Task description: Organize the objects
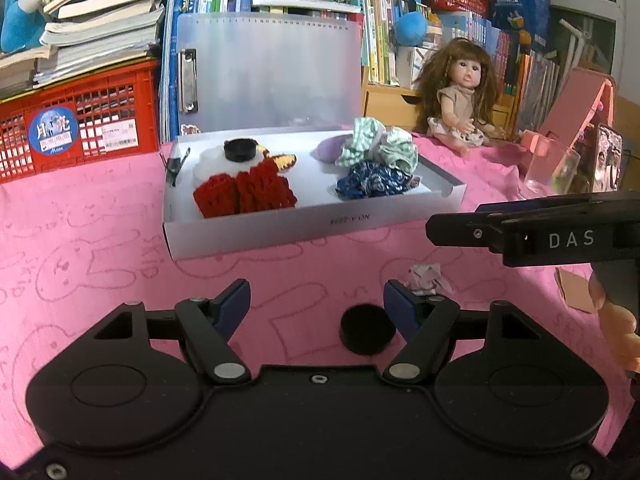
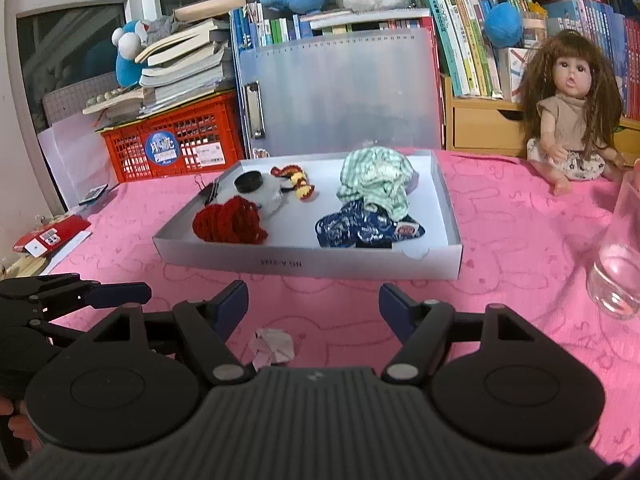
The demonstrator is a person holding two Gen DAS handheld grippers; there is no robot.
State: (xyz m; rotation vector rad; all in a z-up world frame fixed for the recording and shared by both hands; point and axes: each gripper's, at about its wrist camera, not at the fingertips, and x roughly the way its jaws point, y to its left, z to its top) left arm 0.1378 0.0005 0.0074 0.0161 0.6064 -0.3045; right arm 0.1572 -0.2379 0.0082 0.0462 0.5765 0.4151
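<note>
In the left wrist view my left gripper (image 1: 316, 296) stands open low over the pink cloth. A black round disc (image 1: 367, 334) lies on the cloth between its fingers, close to the right-hand one, with the pads off it. A crumpled paper scrap (image 1: 426, 280) lies just beyond that finger. My right gripper (image 1: 456, 220) reaches in from the right edge. In the right wrist view the right gripper (image 2: 313, 300) is open and holds nothing; the paper scrap (image 2: 272, 346) lies by its left finger. The left gripper (image 2: 116, 288) shows at the left edge.
A shallow white box (image 1: 280, 228) ahead holds red knitwear (image 1: 244, 194), a second black disc (image 1: 239, 150), striped green cloth (image 1: 376, 148) and blue cloth (image 1: 372, 184). A glass (image 2: 618, 264) and a doll (image 2: 572, 112) stand right, a red crate (image 2: 180, 144) back left.
</note>
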